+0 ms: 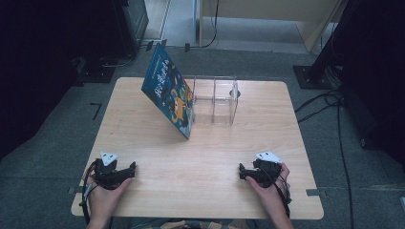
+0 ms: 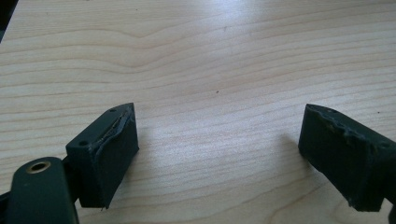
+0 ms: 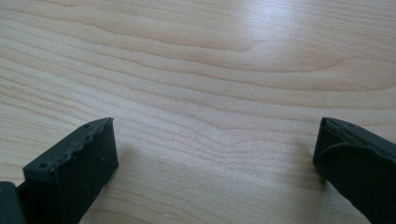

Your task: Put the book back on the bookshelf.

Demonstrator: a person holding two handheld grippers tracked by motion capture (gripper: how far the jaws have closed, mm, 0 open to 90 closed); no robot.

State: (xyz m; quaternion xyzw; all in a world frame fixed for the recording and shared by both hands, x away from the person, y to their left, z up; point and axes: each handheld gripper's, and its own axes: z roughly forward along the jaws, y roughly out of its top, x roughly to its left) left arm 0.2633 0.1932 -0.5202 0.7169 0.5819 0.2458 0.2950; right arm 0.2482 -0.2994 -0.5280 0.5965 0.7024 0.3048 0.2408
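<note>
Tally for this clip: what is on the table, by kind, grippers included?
Picture books: 1, the blue book leaning tilted against the organiser.
Clear organisers: 1, the clear organiser with compartments, at the far middle of the table.
Hand-held grippers: 2, the left gripper and the right gripper, both open over bare wood.
Total: 4

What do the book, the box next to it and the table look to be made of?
Book: glossy printed card or paper cover, judging by its sheen and colourful artwork. Box: clear rigid plastic, probably acrylic; the table shows through its walls and divider. Table: light wood or wood-look laminate with visible grain and a smooth, faintly reflective finish.
</note>
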